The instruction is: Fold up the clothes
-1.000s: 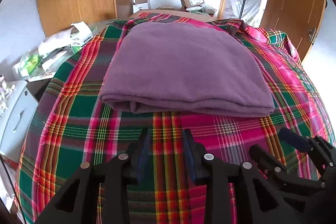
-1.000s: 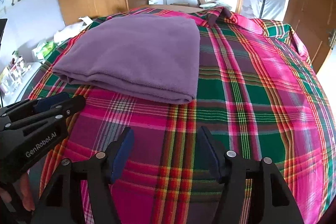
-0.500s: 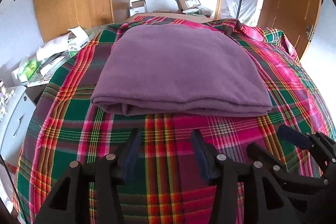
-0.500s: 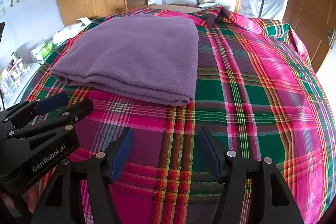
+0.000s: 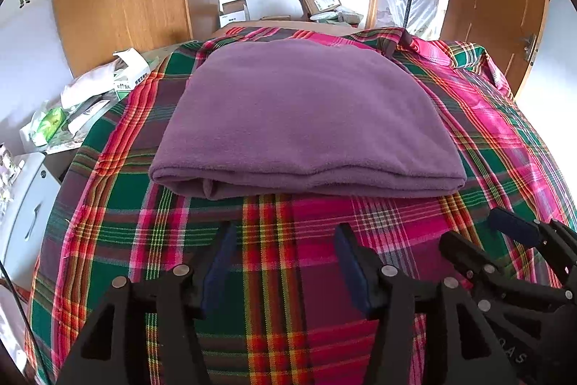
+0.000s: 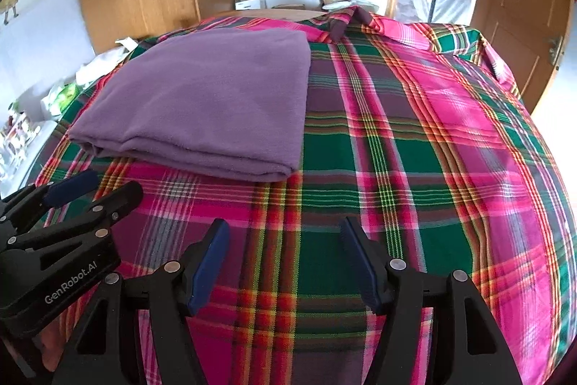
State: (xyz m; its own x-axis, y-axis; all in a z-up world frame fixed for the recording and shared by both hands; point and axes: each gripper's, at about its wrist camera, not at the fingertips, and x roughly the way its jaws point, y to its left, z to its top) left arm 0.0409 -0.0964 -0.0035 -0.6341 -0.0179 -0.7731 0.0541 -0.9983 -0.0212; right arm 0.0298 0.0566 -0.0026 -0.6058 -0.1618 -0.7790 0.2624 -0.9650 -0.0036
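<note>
A: Where is the garment?

B: The purple garment sits in the upper middle of the left wrist view, and in the upper left of the right wrist view. It lies flat on the plaid cloth, already a thick rectangle of several layers.

A: And the grippers?

B: Both are low in frame, short of the garment's near edge and touching nothing. The left gripper has its fingers spread wide with only plaid between them. The right gripper is spread the same way, empty.

A: So what is the step?

B: My guess is another fold, or a tidy-up of the bundle. To do it well, I would bring each gripper to a near corner, slide the lower finger under all the layers and pinch the whole stack. The near left corner shows a rolled lip where the layers bunch, so that side needs a deeper bite.

A: Will it slip?

B: Probably not much. The fabric looks like soft, matte fleece, thick and a little springy, with rounded folded edges. The blue pads look rubbery, which should help. The plaid beneath is thin, smooth and slightly shiny, so the risk is pinching it along with the fleece. Lifting both corners evenly would keep the fold line straight.
</note>
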